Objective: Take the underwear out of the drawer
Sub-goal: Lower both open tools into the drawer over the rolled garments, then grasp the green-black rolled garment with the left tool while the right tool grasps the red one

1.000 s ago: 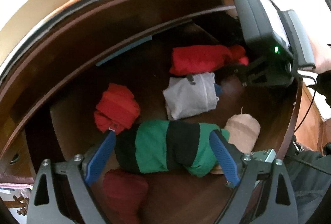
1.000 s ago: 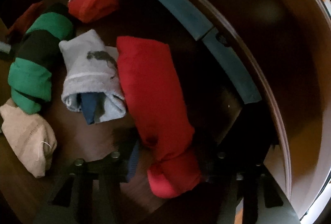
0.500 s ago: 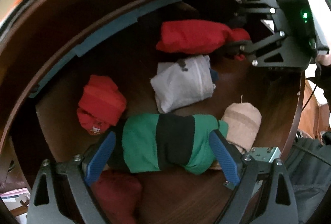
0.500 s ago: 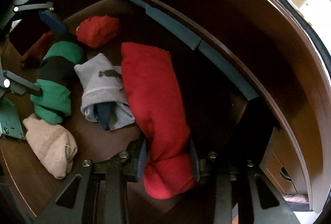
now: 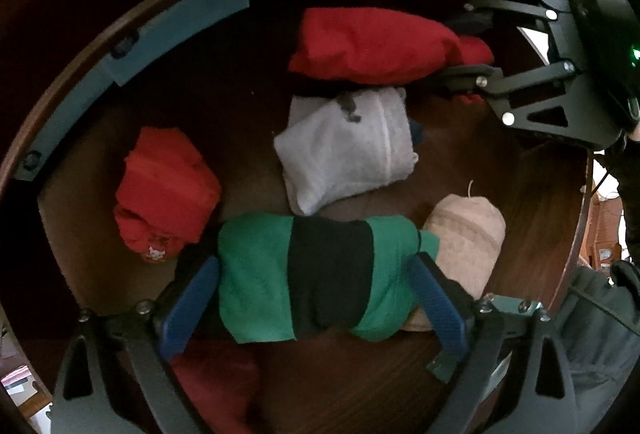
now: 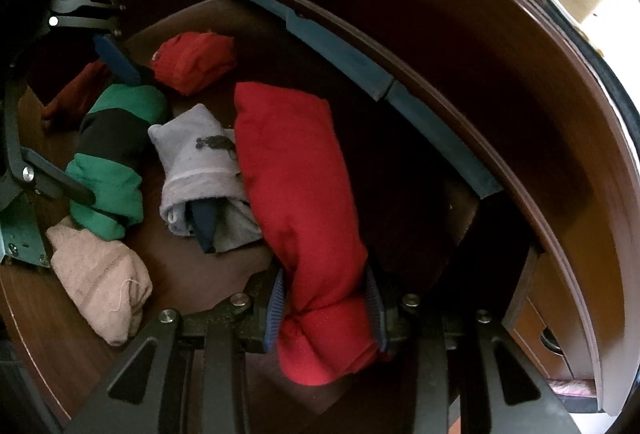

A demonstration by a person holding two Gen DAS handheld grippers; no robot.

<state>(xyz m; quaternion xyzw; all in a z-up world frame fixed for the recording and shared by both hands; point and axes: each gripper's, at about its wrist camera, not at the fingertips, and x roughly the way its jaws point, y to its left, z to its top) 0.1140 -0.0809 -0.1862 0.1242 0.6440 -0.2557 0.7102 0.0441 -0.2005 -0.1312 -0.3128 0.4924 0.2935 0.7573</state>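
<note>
Several rolled underwear lie in a dark wooden drawer [image 5: 532, 218]. My left gripper [image 5: 314, 298] is open, its blue fingers [image 5: 188, 310] at both ends of the green and black roll [image 5: 316, 274], which also shows in the right wrist view [image 6: 112, 153]. My right gripper [image 6: 326, 310] is shut on the near end of the long red roll [image 6: 296, 185], also seen in the left wrist view [image 5: 372, 45]. I also see a grey roll [image 5: 348, 153], a small red roll [image 5: 164, 189], a beige roll [image 5: 468, 238] and a dark red roll [image 5: 216, 382].
The drawer's back wall carries a blue-grey rail [image 5: 168, 21], seen also in the right wrist view [image 6: 384, 89]. The grey roll [image 6: 200, 169] lies against the long red one. The beige roll [image 6: 100, 278] touches the green one.
My right gripper closed on the long red roll's end. My left gripper moved lower into the drawer, its fingers now straddling the green and black roll more closely.
</note>
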